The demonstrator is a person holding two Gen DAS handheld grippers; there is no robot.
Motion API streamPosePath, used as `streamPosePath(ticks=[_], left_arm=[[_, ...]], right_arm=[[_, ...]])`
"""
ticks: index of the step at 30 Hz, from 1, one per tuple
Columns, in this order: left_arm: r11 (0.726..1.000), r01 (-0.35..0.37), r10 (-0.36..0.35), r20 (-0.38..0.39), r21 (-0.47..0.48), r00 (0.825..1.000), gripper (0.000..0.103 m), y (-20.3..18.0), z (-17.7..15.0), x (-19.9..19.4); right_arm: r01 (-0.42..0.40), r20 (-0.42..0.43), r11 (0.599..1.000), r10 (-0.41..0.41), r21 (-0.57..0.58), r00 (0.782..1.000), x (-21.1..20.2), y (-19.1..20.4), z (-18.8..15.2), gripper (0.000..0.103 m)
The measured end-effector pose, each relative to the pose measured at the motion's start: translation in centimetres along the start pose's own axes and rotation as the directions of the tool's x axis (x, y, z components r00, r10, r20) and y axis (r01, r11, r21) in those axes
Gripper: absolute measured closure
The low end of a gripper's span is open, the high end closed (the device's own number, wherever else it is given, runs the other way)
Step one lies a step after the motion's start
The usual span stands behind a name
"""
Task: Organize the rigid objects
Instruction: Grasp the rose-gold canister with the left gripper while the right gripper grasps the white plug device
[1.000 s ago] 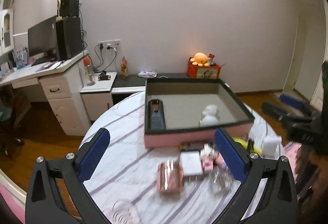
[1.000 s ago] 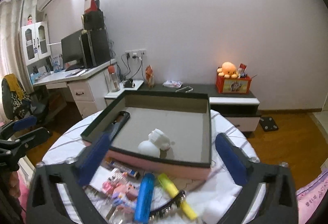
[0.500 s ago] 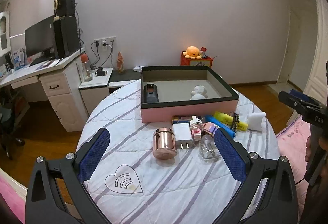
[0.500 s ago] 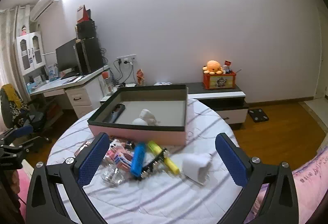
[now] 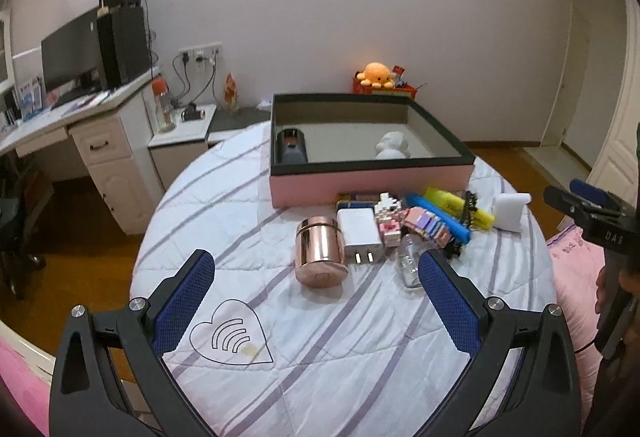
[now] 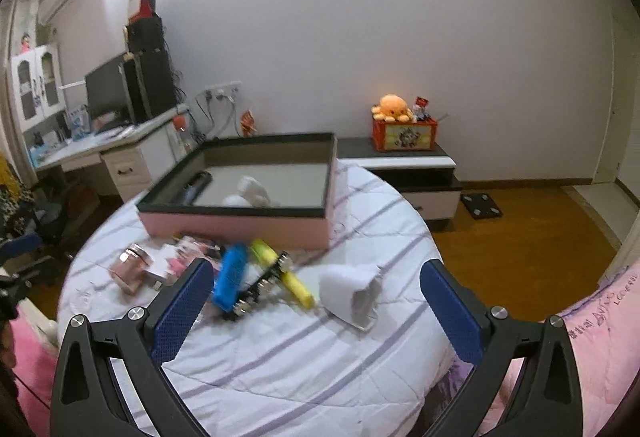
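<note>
- Blue-padded and black-framed, the left tongs stand wide open at the bottom of the left wrist view, holding nothing, above the striped white cover of the round tabletop.
- The right tongs are likewise spread wide and empty at the bottom of the right wrist view; they also show at the right edge of the left wrist view, gripped by a hand.
- Just beyond the left tongs, at frame centre, lies a rose-gold metal canister on its side, touching a white charger plug.
- Right of the plug sit a pink-and-white block toy, a small clear glass bottle, a blue marker, a yellow highlighter and a black studded strip, all crowded together.
- A white foam-like block lies apart from the cluster, between the right tongs in the right wrist view.
- Behind the cluster, centre frame, stands the pink box with a dark rim, holding a dark cylindrical device at its left and a white figurine towards its right.
- A heart-shaped outline marks the cover at lower left.
</note>
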State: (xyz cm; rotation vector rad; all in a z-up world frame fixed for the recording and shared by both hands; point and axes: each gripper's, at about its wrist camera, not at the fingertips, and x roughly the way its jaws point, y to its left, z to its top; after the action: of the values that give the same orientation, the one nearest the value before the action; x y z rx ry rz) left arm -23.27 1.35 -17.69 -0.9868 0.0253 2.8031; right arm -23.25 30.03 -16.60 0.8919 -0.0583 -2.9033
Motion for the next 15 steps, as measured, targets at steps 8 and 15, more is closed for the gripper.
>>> streamPosePath(ticks=[8,15], left_arm=[[0.998,-0.011,0.006,-0.083,-0.058,0.997,0.0,0.9,-0.4,3.8],[0.997,0.001,-0.008,-0.098,-0.079,0.995,0.002,0.9,-0.7,6.5]], right_arm=[[0.032,-0.095,0.999,-0.032,-0.004,0.995,3.3,-1.3,-1.8,0.0],[0.05,-0.145,0.999,-0.049,0.004,0.988,5.3,-2.3,-2.5,0.0]])
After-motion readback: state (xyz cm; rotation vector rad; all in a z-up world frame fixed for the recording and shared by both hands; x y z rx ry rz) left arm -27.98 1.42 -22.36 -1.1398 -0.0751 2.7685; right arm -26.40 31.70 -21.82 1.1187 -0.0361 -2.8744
